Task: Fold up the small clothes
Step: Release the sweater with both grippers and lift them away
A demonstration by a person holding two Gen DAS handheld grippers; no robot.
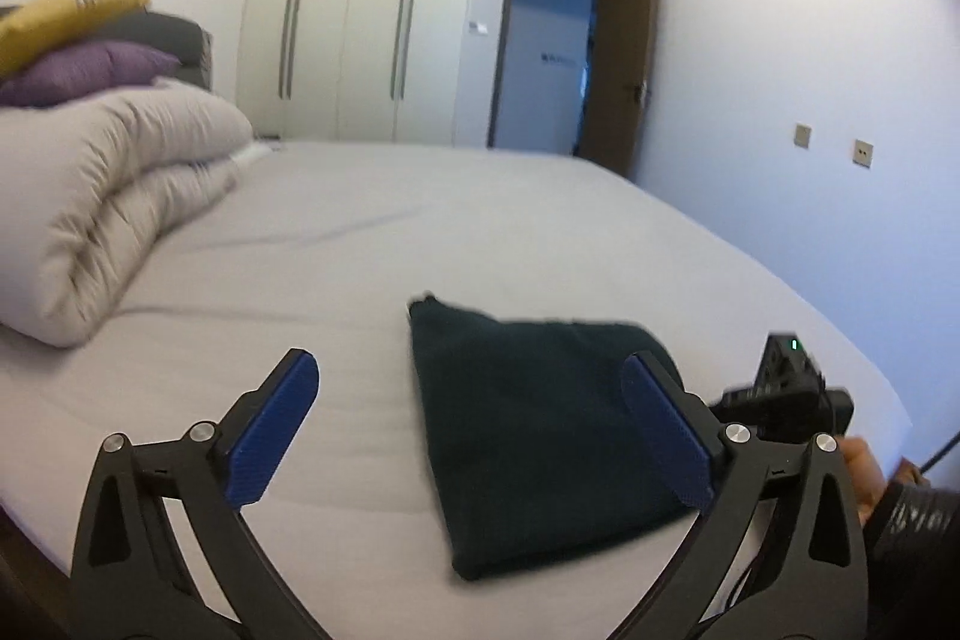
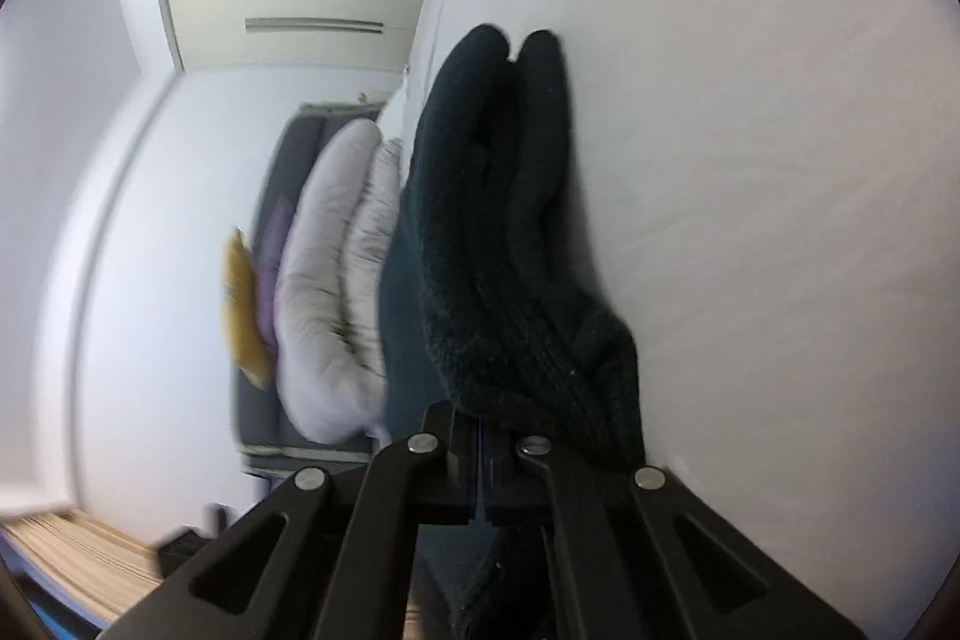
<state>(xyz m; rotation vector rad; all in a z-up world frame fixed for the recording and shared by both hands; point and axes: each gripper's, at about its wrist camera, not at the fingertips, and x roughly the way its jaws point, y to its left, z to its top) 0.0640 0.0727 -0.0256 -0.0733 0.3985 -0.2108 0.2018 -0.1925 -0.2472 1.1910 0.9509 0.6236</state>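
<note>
Left wrist: dark cloth (image 1: 528, 430) near bed (image 1: 420, 232) edge.

Right gripper (image 2: 483, 466): pads hidden behind dark garment (image 2: 510, 244); whether cloth sits between them cannot be told. Left wrist view: garment's near corner behind right finger (image 1: 666, 430). Duvet (image 1: 114, 196), pillows (image 1: 66, 40) blurred, cut off at left edge.

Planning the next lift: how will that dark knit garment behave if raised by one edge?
The dark knit garment probably goes floppy; its folds already bulge at the right gripper. The thick knit likely grips rather than slips, and seems light.
</note>
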